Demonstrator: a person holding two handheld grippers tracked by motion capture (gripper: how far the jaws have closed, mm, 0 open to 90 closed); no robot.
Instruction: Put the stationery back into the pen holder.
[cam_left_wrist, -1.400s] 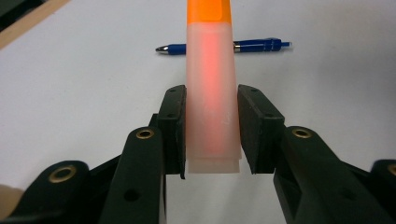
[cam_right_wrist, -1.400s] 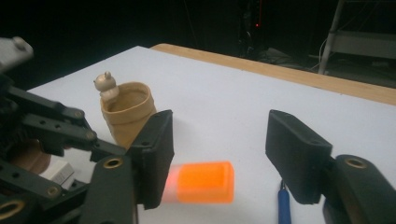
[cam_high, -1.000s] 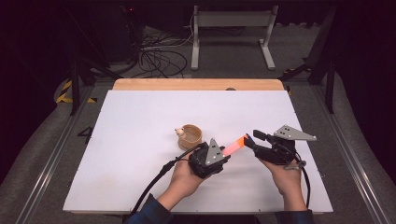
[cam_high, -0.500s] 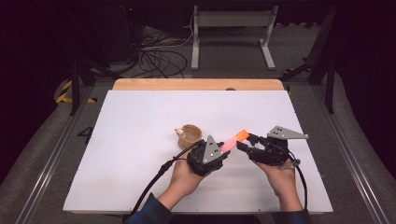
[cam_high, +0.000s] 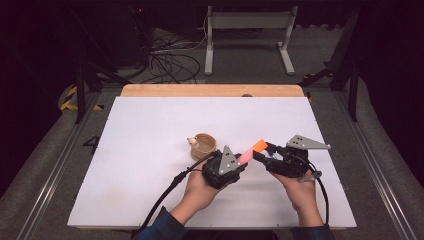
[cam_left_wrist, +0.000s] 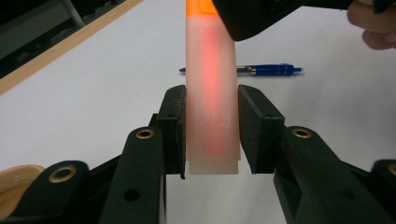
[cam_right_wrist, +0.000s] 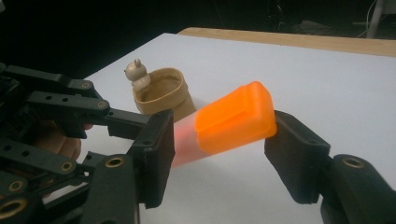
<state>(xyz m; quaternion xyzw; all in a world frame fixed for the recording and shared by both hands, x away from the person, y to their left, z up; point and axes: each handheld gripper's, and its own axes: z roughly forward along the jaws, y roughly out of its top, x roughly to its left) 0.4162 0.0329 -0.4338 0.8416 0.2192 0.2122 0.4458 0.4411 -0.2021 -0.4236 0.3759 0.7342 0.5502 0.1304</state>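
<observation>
Translucent pale-pink plastic case with an opaque orange cap (cam_high: 248, 152). The case was a flat-sided, elongated body, frosted, with a reddish core glowing through its wall (cam_left_wrist: 212, 107); a narrow stepped lip ran around its uncapped end. The orange cap (cam_right_wrist: 235, 117) had rounded corners and a raised rectangular panel on its broad face, and it sat fully on the body. The case was held clear of the white table surface (cam_high: 150, 130), tilted, capped end uppermost and pointing away from the person. It lay just beside a small wooden cup (cam_high: 204, 145).
</observation>
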